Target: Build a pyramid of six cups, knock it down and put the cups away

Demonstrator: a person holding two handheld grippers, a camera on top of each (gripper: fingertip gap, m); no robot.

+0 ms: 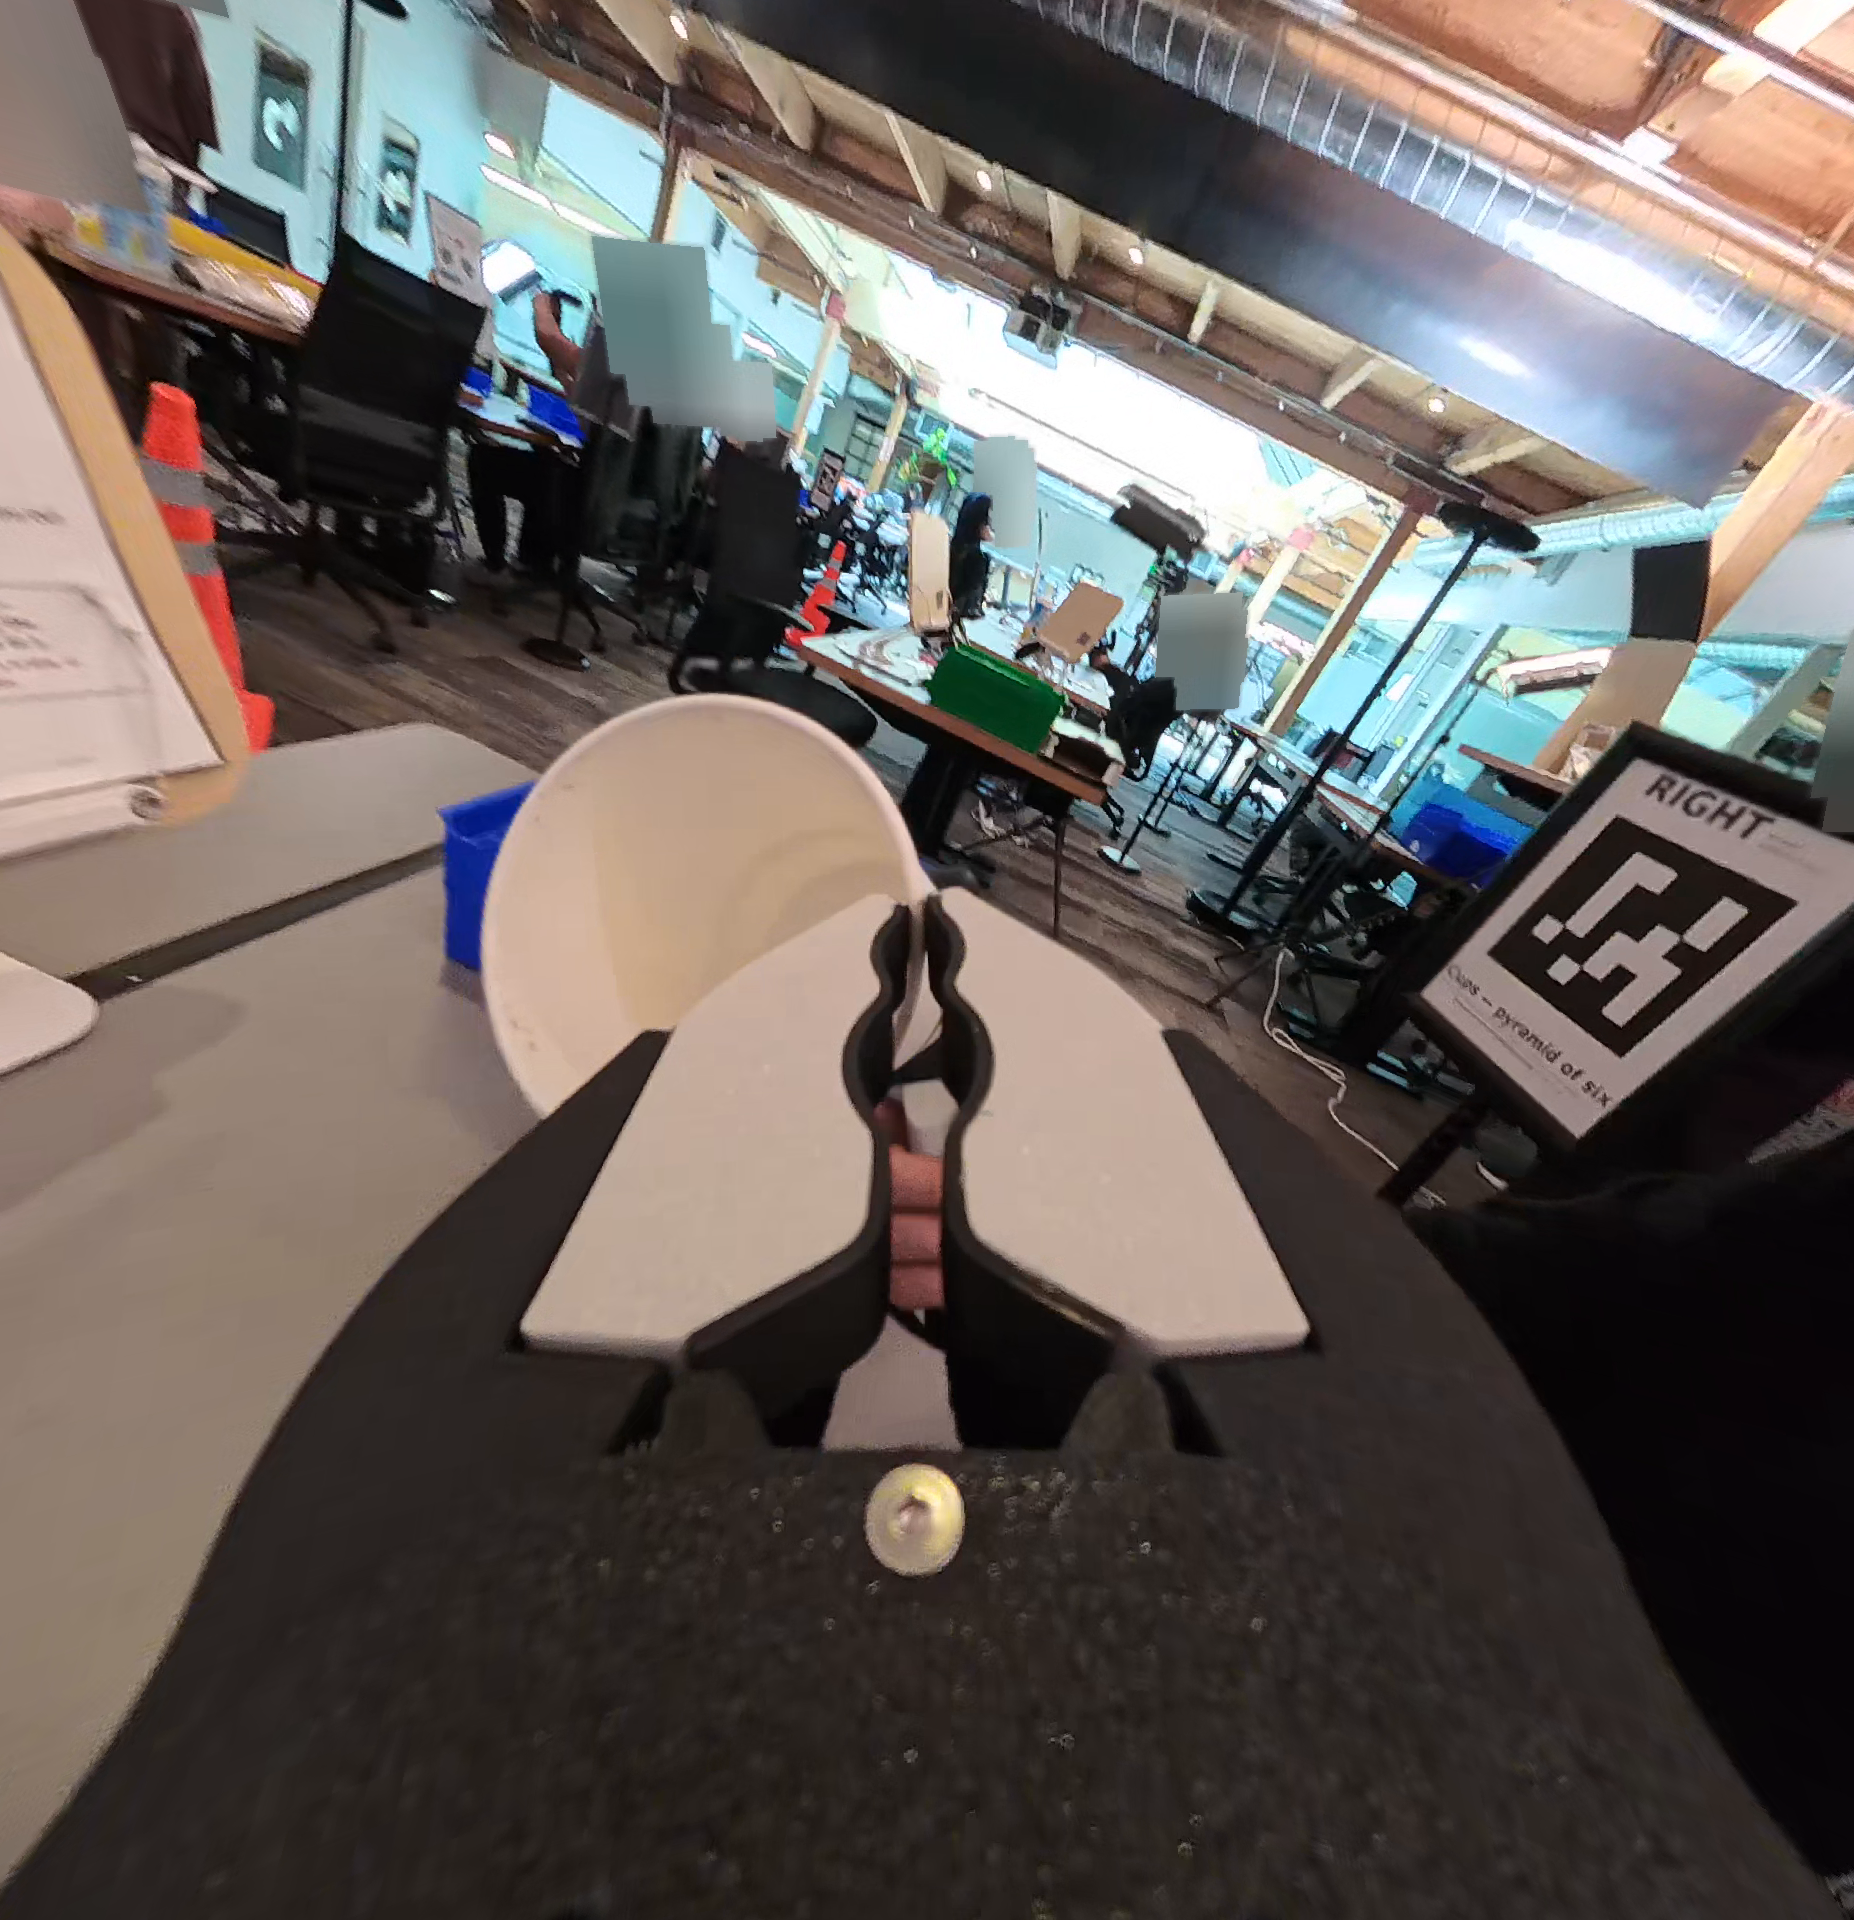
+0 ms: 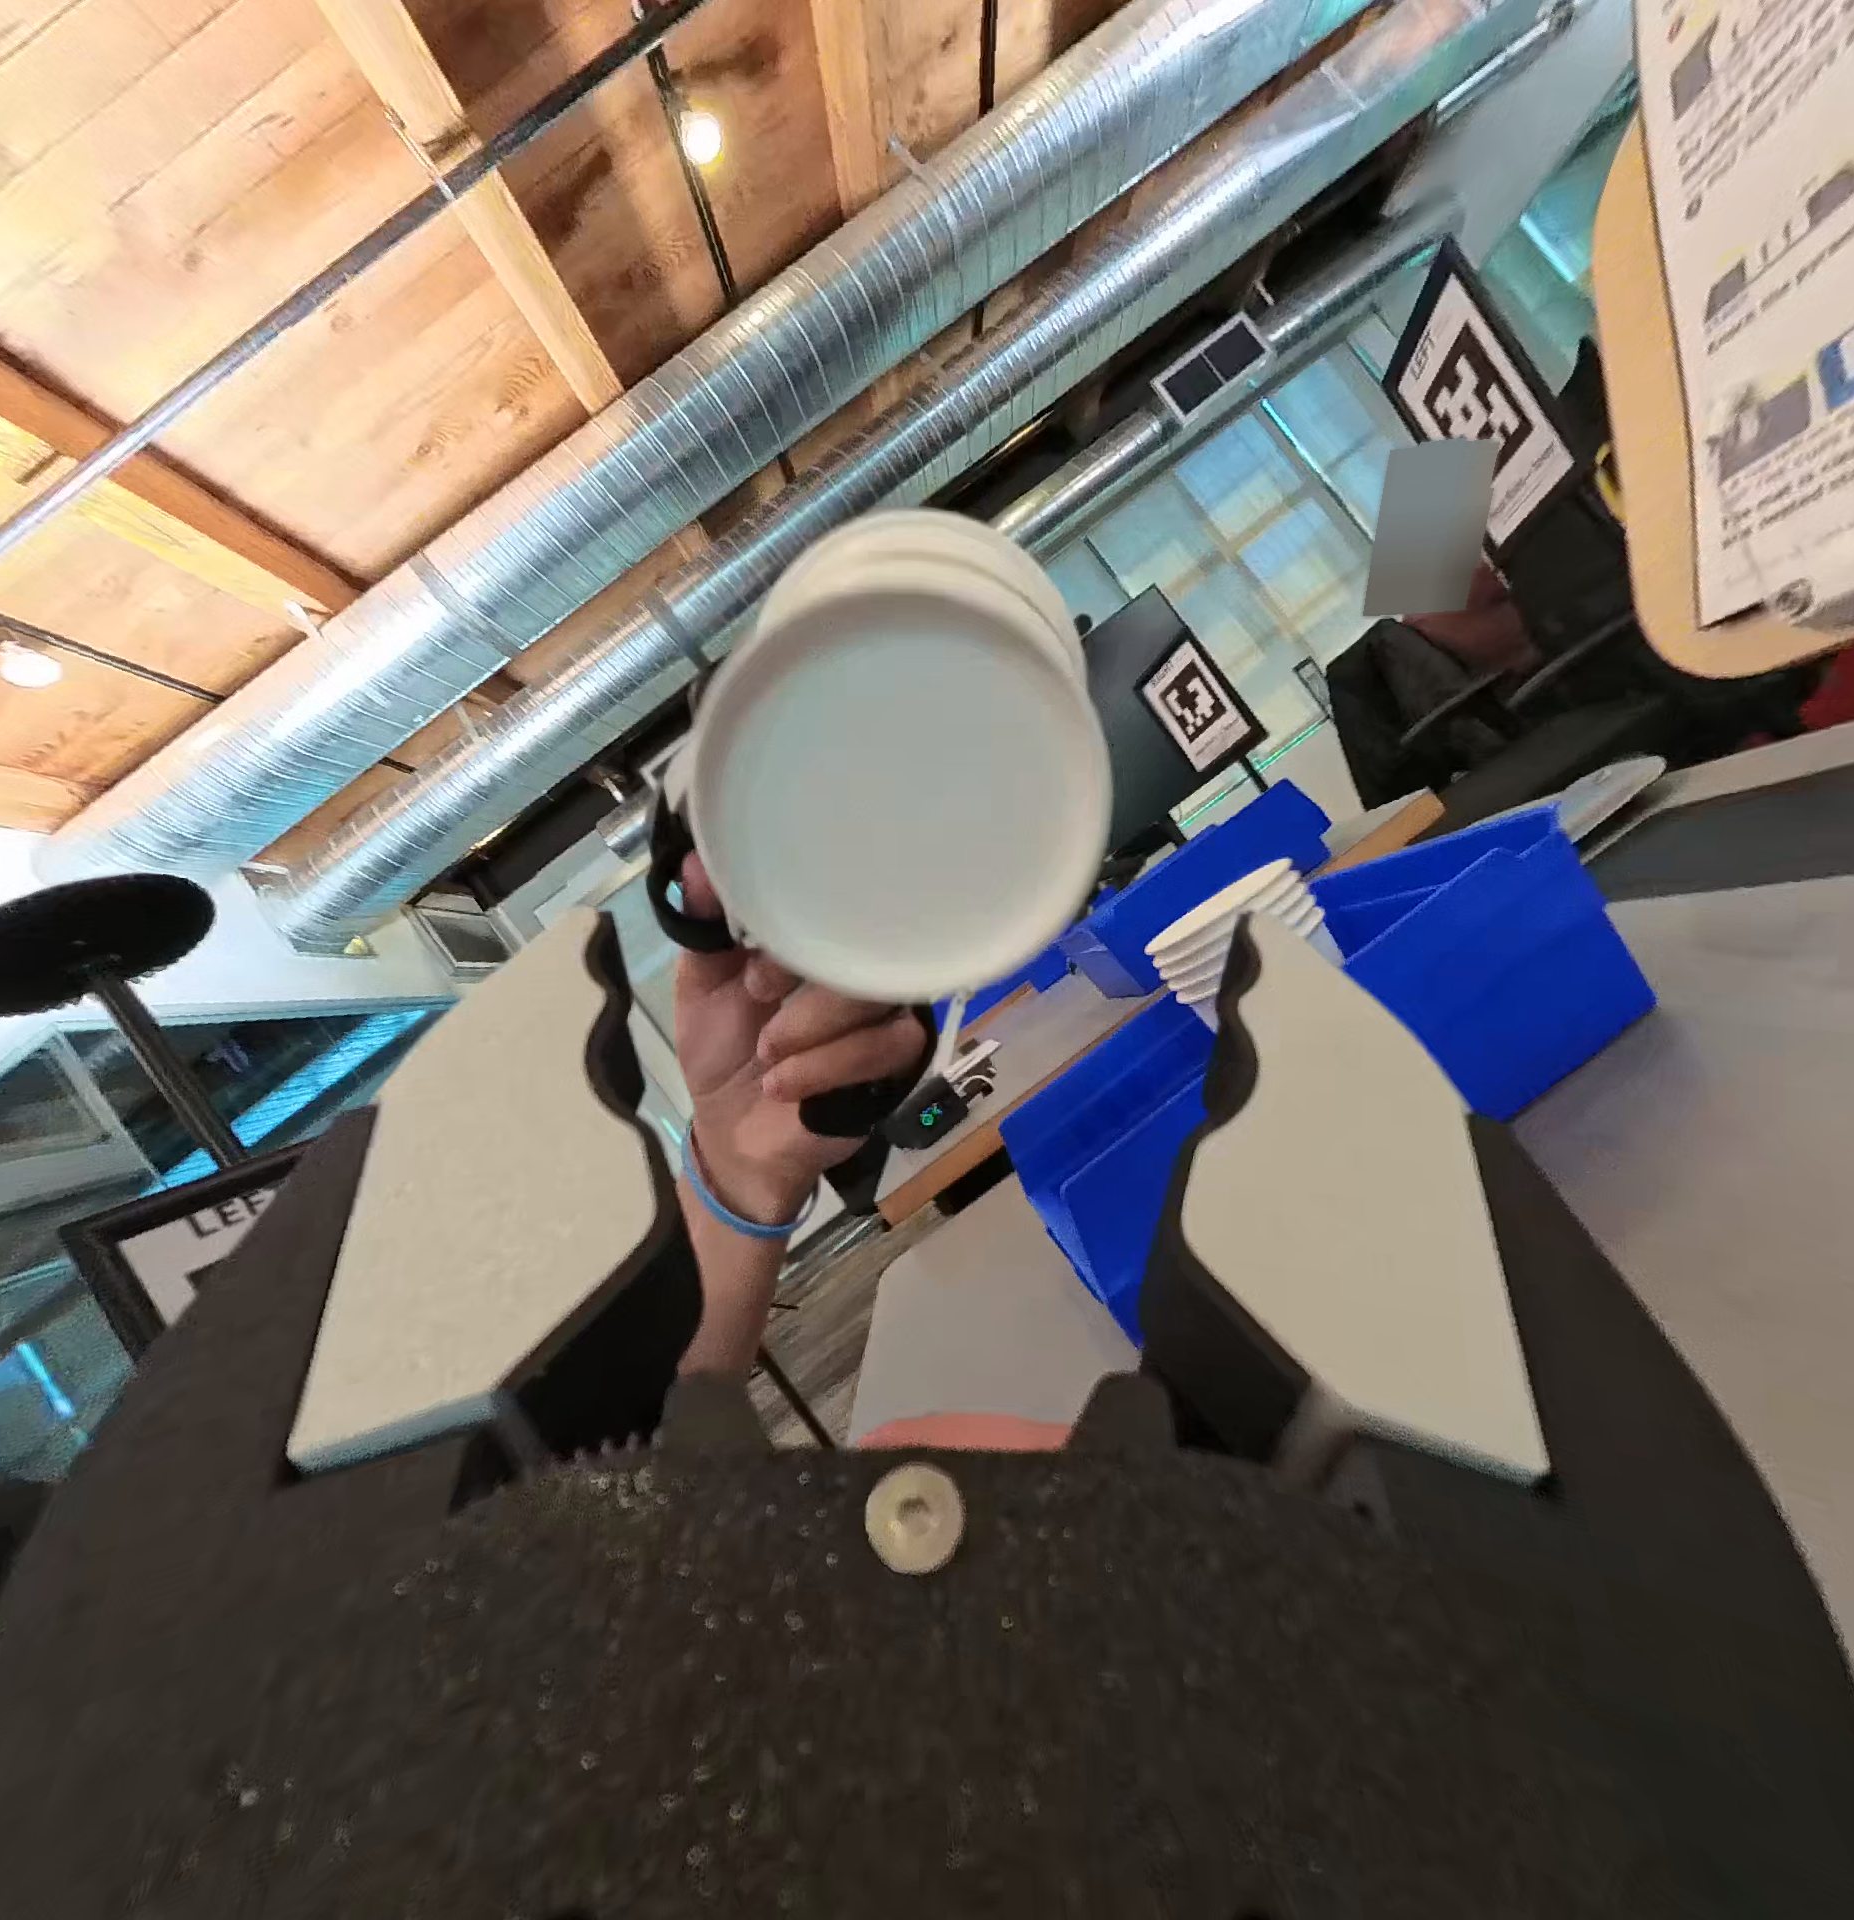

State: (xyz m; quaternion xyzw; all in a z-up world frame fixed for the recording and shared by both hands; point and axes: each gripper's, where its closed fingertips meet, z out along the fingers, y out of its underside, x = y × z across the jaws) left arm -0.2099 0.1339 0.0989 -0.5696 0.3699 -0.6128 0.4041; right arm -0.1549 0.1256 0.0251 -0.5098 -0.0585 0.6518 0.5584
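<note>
A grey bench (image 1: 175,1091) under timber rafters is seen; the left hand-held gripper (image 1: 918,925) pinches a white cup (image 1: 674,862), the right hand-held gripper (image 2: 918,935) is spread.

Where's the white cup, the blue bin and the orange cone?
Cup (image 1: 684,862), left wrist view, inside wall.
Bin (image 2: 1463,966), right wrist view, side wall.
Cone (image 1: 180,488), left wrist view, orange upper part.

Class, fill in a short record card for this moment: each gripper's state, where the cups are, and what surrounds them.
left gripper: shut on the rim of a white cup stack, held in the air, bases facing the right camera
right gripper: open, empty
second cup stack: nested, beside the blue bin
surface: grey table
stage: no pyramid visible
</note>
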